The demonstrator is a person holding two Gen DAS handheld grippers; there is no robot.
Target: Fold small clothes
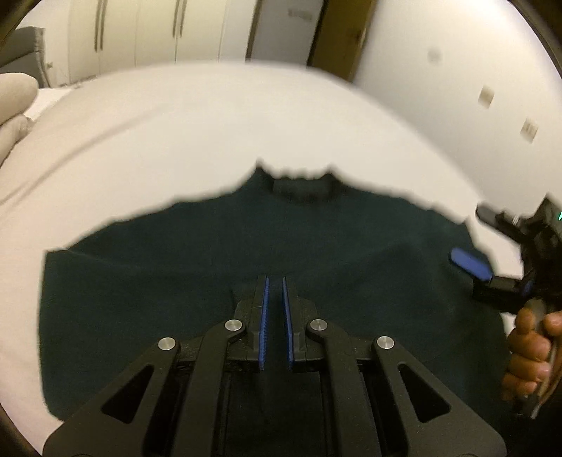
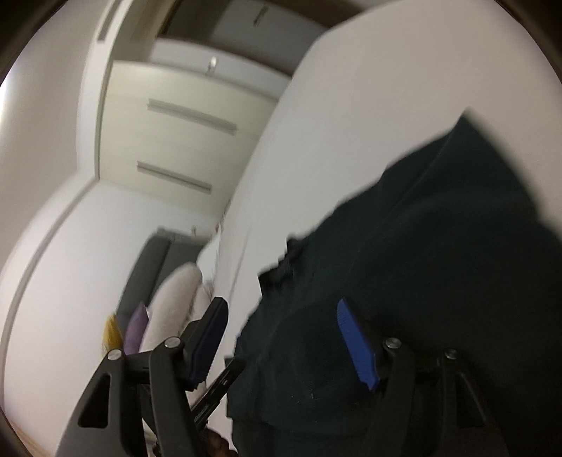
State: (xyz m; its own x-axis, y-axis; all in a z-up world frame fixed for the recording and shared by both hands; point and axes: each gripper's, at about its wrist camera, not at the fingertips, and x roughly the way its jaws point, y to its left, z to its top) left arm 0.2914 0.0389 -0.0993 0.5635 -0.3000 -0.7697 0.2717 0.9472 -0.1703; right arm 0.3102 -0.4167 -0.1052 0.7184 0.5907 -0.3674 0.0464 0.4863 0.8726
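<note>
Sweater (image 1: 246, 253), dark green, flat on bed (image 1: 175, 133), collar toward frame top; left gripper (image 1: 275, 281) jaws narrow, centred over it; right gripper (image 2: 281, 337) jaws wide at its right edge.

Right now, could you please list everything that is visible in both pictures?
dark green garment: one, spread flat on the bed, collar at the far side
bed: one, white sheet, under the garment
pillows: cream, at the bed's far left
wardrobe: cream doors, behind the bed
left gripper: black, blue pads, nearly closed above the garment, holding nothing
right gripper: black, blue pads, open at the garment's right edge
hand: one, on the right gripper's handle
</note>
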